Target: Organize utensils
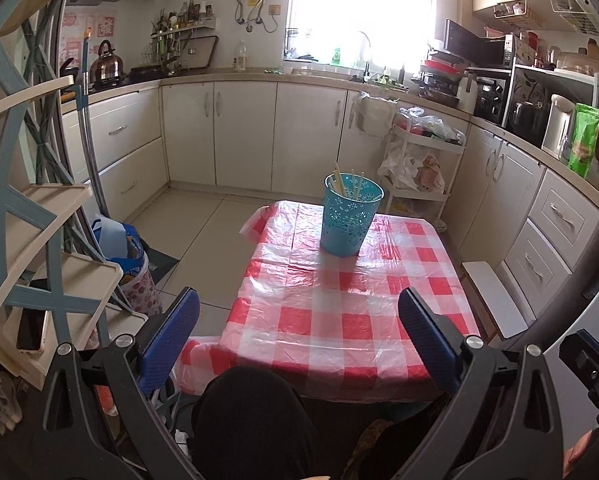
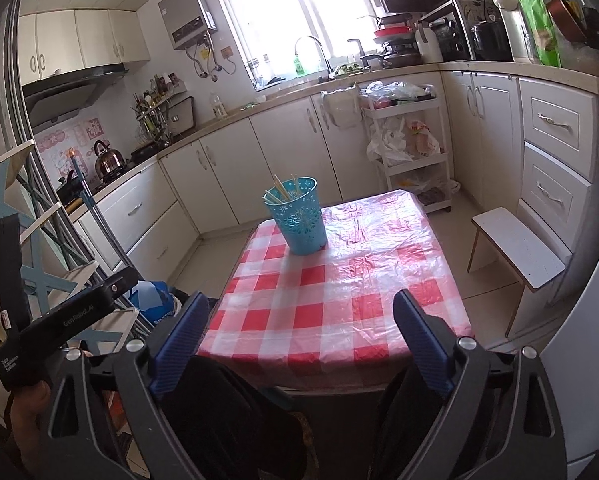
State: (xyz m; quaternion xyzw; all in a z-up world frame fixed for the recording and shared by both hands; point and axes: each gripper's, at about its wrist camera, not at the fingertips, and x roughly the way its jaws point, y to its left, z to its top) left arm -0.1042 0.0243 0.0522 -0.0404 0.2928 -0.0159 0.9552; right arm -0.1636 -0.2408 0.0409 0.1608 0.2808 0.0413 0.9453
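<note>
1. My left gripper [image 1: 299, 334]: jaws spread wide, nothing between the blue pads, held above the near edge of the worktop [image 1: 351, 320].
2. My right gripper [image 2: 299, 336]: jaws likewise released and empty, well short of the holder.
3. Turquoise perforated holder [image 1: 351, 218] stands upright toward the far end of the red-and-white checked cloth [image 2: 339, 280].
4. Chopsticks [image 1: 353, 186] stand inside the holder, tips leaning above its rim.
5. No loose utensil visible on the cloth.
6. White stool [image 2: 519, 248] stands on the floor just beside the worktop's right side.
</note>
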